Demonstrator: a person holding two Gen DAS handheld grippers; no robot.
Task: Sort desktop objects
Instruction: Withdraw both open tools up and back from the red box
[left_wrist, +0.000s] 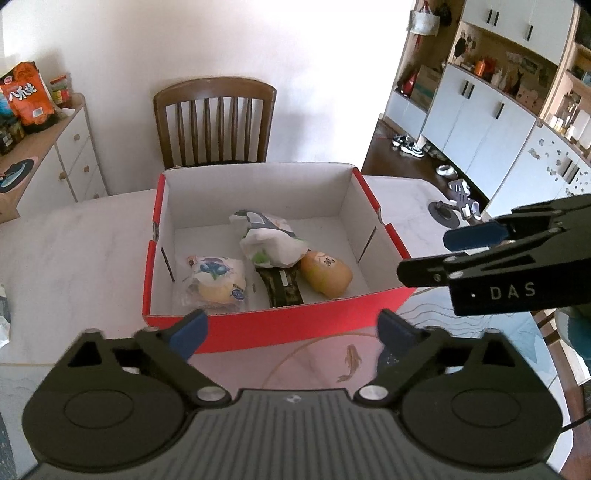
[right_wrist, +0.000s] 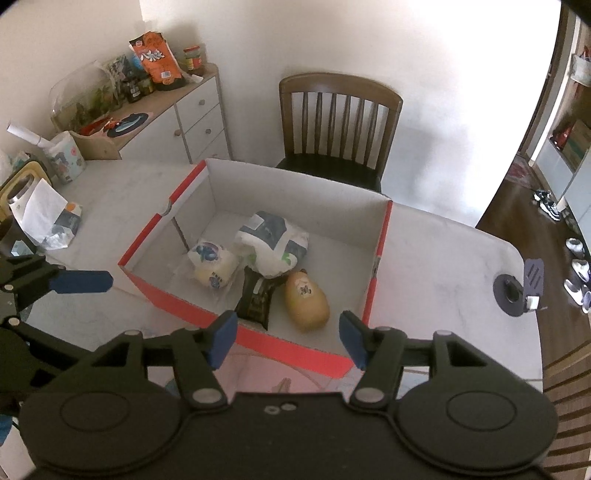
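A red box (left_wrist: 280, 326) with a white inside is set on the white table (left_wrist: 74, 258), near the far edge, where a wooden chair (left_wrist: 216, 118) is drawn up. Four things are seen lying on the box floor: a bun (left_wrist: 216, 282) in clear wrap toward the left wall, a white pack (left_wrist: 267, 240) in the middle, a dark packet (left_wrist: 282, 290) partly under that pack, and a brown roll (left_wrist: 327, 273) to the right, touching the pack. The left hand-held gripper (left_wrist: 291, 328) is held just short of the box's near wall, its blue pads (left_wrist: 190, 330) spread wide, with nothing between them. The right hand-held gripper (right_wrist: 288, 334) is held over the near wall too, its pads (right_wrist: 223, 332) parted about halfway and gripping nothing; the brown roll (right_wrist: 306, 299) and the dark packet (right_wrist: 255, 299) are seen beyond the gap. In the left view the right gripper is seen entering from the right edge. A cabinet (right_wrist: 192, 122) with snack bags is placed by the wall, beyond the table's far left corner.
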